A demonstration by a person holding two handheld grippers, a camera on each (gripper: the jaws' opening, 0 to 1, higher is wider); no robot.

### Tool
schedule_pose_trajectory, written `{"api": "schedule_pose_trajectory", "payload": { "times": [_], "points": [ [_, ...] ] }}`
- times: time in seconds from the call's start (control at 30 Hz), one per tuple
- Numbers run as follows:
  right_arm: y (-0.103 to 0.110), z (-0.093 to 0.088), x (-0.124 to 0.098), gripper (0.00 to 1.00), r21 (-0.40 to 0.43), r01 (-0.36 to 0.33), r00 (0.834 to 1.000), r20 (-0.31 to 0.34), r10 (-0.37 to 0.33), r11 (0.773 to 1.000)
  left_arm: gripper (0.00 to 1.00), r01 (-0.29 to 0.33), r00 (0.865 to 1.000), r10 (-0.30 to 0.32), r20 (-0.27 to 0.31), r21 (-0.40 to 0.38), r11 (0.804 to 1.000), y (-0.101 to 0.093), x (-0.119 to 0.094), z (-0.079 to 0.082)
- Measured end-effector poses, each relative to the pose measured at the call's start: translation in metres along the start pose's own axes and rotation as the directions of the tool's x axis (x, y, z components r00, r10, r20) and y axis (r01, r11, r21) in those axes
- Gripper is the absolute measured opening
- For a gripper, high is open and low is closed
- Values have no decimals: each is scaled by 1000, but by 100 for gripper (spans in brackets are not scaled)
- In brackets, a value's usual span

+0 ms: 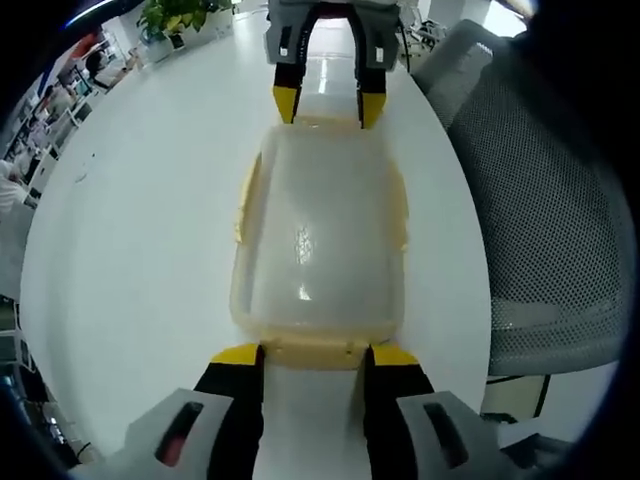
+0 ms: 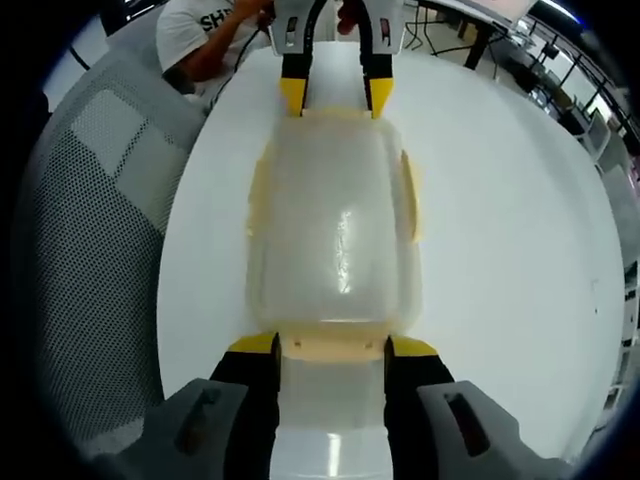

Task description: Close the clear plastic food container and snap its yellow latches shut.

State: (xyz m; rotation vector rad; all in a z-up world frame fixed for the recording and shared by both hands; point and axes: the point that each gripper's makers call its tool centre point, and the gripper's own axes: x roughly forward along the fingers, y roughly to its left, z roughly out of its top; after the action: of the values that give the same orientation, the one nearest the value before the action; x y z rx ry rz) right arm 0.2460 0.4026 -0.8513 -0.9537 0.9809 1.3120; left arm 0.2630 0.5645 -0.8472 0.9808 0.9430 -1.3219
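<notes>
In the left gripper view the left gripper (image 1: pixel 313 352) sits nearest, its yellow-tipped jaws spread wide either side of the near end latch (image 1: pixel 315 350) of the clear plastic food container (image 1: pixel 318 235), tips just at the container's end and not clamped on it. The container lies flat on the white table (image 1: pixel 150 200), lid (image 1: pixel 320 220) already down over the base — closing looks done. Along the long sides the yellow side latches (image 1: pixel 243 200) show as pale strips; whether they are snapped cannot be told. At the far end the right gripper (image 1: pixel 329 105) brackets the opposite end latch. The right gripper view gives the mirror case: its own jaws wide at the near end latch (image 2: pixel 333 346), the left gripper at the far end. A mesh chair (image 1: pixel 540 200) stands beside the table and a person (image 2: pixel 205 35) beyond it. Judged status: lid seated, end latches being addressed — latching remains.
</notes>
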Motion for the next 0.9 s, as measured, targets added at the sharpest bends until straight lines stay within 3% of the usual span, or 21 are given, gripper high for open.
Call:
{"api": "schedule_pose_trajectory", "payload": {
  "times": [0.1,0.3,0.53,0.9],
  "points": [
    [0,1,-1,38,-8,-4,1000,7,4,1000,34,24,1000,-25,10,68,997,-2,1,4],
    [-1,1,1,38,-11,-2,1000,-21,2,1000,33,20,999,-19,-35,33,999,0,3,2],
    [-2,-1,0,36,-8,-7,1000,-26,7,1000,33,21,1000,-21,-19,30,999,0,2,2],
    [-2,2,-5,36,2,-41,998,49,41,999,33,10,1000,-9,-9,22,1000,0,-4,2]
  ]
}}
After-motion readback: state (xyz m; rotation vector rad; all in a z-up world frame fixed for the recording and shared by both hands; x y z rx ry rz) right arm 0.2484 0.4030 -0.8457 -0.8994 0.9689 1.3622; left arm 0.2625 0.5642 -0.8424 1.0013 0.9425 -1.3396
